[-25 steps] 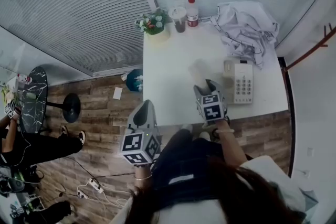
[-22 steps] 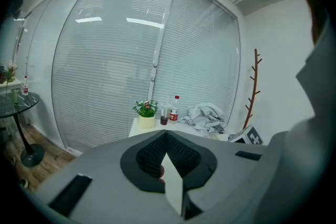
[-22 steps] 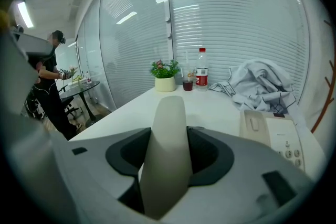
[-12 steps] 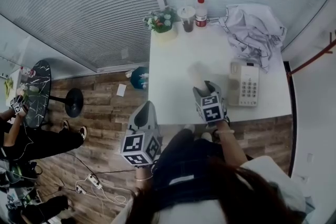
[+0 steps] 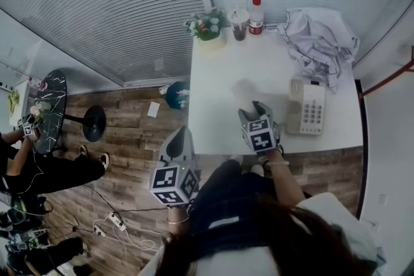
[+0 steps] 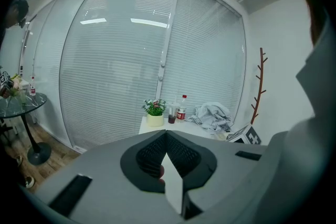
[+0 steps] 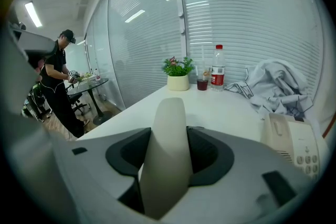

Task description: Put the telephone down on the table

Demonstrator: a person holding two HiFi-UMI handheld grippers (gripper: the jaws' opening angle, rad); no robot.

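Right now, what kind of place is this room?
Probably an office: full-height slatted blinds, a white table with a desk telephone whose handset the right gripper holds, and a coat stand.

The telephone base [image 5: 310, 108] lies on the table's [image 5: 259, 68] right side, crumpled cloth [image 5: 321, 42] behind it; 3 things line the far edge, left to right: potted plant [image 5: 208, 28], cup [image 5: 240, 16], bottle [image 5: 257, 16]; the handset [image 7: 167, 149], in the right gripper [image 5: 254, 108], is left of the base.

Person wearing a white short-sleeved top [image 5: 326, 216] and dark trousers [image 5: 226, 194]
The left gripper [image 5: 183, 131] and right gripper [image 5: 253, 106] are showing smooth grey shells, black ribbed pads [image 6: 152, 152], and cubes [image 5: 173, 179] of black-and-white square markers.
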